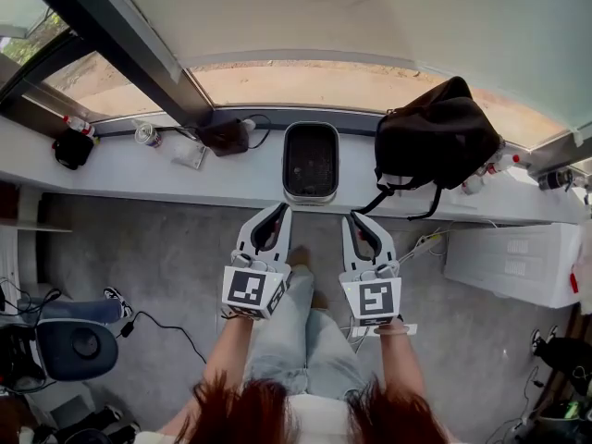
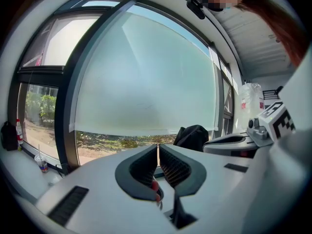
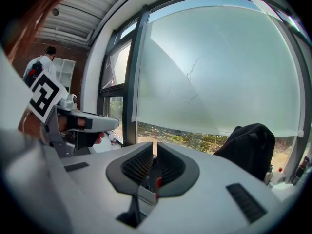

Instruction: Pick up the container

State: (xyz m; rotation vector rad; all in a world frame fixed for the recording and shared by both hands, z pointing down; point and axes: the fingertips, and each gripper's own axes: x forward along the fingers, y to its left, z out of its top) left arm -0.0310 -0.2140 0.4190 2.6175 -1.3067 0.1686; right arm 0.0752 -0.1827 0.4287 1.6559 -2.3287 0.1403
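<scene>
A dark rectangular container with a pale rim rests on the grey window ledge, straight ahead in the head view. My left gripper is held in the air just short of the container's near left corner, jaws shut with nothing between them. My right gripper hangs beside it, short of the near right corner, also shut and empty. In the left gripper view the left gripper faces the window, and the right gripper does the same in its own view. The container is hidden in both gripper views.
A black backpack sits on the ledge right of the container, also seen as the backpack. A drink can, a black pouch and a dark object with a cable lie to the left. A white box stands lower right.
</scene>
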